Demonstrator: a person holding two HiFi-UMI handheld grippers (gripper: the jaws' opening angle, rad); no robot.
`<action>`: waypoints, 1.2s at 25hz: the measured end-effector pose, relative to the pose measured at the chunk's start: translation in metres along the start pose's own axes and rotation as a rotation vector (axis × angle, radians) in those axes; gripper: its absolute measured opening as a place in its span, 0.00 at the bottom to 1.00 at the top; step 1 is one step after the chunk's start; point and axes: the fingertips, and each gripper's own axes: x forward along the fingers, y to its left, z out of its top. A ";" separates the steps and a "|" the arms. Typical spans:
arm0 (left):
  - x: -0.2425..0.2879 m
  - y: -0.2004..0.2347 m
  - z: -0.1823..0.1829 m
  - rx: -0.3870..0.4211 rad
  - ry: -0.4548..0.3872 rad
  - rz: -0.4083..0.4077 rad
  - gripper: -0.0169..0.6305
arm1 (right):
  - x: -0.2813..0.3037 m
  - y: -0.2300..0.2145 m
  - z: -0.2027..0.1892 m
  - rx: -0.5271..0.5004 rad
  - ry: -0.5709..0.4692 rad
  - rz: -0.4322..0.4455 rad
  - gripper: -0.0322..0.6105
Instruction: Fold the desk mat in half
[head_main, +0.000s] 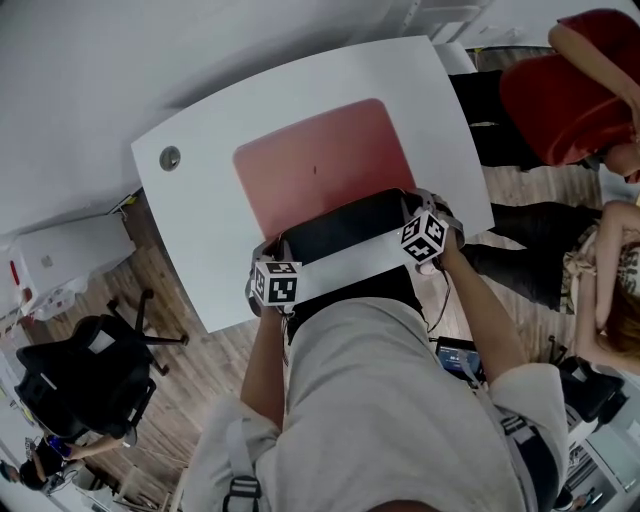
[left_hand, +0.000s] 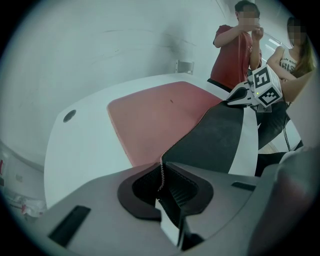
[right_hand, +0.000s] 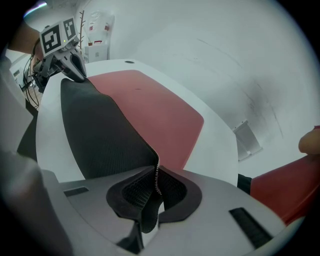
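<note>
A pink desk mat (head_main: 320, 165) with a black underside lies on the white table (head_main: 200, 240). Its near edge is lifted off the table, so the black underside (head_main: 345, 225) faces up between my two grippers. My left gripper (head_main: 276, 283) is shut on the mat's near left corner; in the left gripper view the mat's stitched edge (left_hand: 161, 172) runs into the closed jaws. My right gripper (head_main: 424, 238) is shut on the near right corner, with the mat edge (right_hand: 157, 175) pinched between its jaws. The pink top (left_hand: 155, 117) (right_hand: 155, 107) stretches away flat beyond the lifted part.
A round grommet hole (head_main: 170, 157) sits in the table's far left corner. A person in red (head_main: 575, 85) stands at the right, and another person (head_main: 610, 270) is beside them. A black office chair (head_main: 85, 375) stands on the wooden floor at the left.
</note>
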 end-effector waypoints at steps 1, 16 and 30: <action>-0.001 0.000 -0.001 0.000 0.003 0.001 0.08 | 0.000 0.001 0.000 -0.003 0.002 0.004 0.13; 0.000 0.006 0.000 0.014 0.019 0.055 0.08 | -0.001 0.001 0.004 0.007 -0.046 -0.004 0.13; -0.001 0.015 0.010 0.020 0.026 0.040 0.08 | 0.001 -0.011 0.015 0.044 -0.055 -0.004 0.13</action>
